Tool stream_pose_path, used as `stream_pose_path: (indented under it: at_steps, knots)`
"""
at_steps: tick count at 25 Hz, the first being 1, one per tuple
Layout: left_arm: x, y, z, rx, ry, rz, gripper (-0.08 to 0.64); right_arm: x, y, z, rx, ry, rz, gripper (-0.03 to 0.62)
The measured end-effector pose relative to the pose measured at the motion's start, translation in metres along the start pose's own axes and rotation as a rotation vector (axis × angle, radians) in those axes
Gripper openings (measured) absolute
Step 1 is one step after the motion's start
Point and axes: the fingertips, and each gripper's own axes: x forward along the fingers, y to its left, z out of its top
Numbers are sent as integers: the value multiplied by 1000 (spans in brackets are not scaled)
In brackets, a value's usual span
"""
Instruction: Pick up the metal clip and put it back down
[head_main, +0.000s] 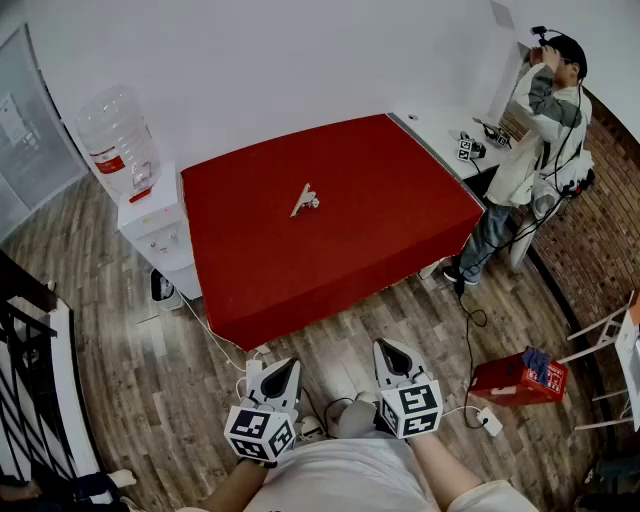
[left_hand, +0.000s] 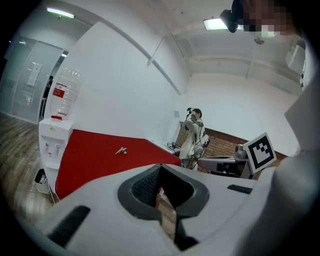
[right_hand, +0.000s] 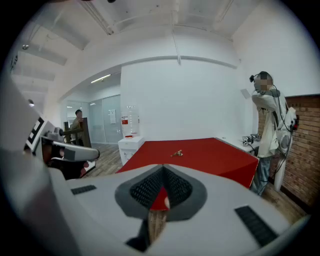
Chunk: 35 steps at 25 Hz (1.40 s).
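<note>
Clip: the metal clip lies alone near the middle of the red table, well apart from both grippers.
Left gripper: jaws together on nothing, held low over the floor by my body. I'd call it parked, with no reach begun.
Right gripper: closed and empty too, just beside the left.
Next: I reckon I step in and open one set of jaws before closing them on the clip.

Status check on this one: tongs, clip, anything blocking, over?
Shut and empty: left tongs, right tongs, both short of the red table. Untouched metal clip lies on it. Path clear.
</note>
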Motion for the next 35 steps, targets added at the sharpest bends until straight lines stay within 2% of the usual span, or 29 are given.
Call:
stream_pose_path:
  at_steps: [6,12,17,22,26,31,35]
  knots:
    - [40,16,4,-7,12,-4,5,44,-16,10,1,-5,30,5]
    - [132,51,23,-37,10,34,5,131,-66,34,-27,-16,85,5]
    - [228,73,71,-19,-15,82,4,208,-138,82,-48,-40,138,5]
    - [290,91,115,-31,-53,139,5,260,-182,129,-34,-84,224,5]
    - [315,102,128,-37,-52,172,5,286,-190,135,-51,-64,262,5]
    - [334,124,141,-32,-63,206,5,312,-188,128,-32,-22,268,5]
    - [343,141,152,-33,-72,216,5,326,-182,133,-21,-34,257,5]
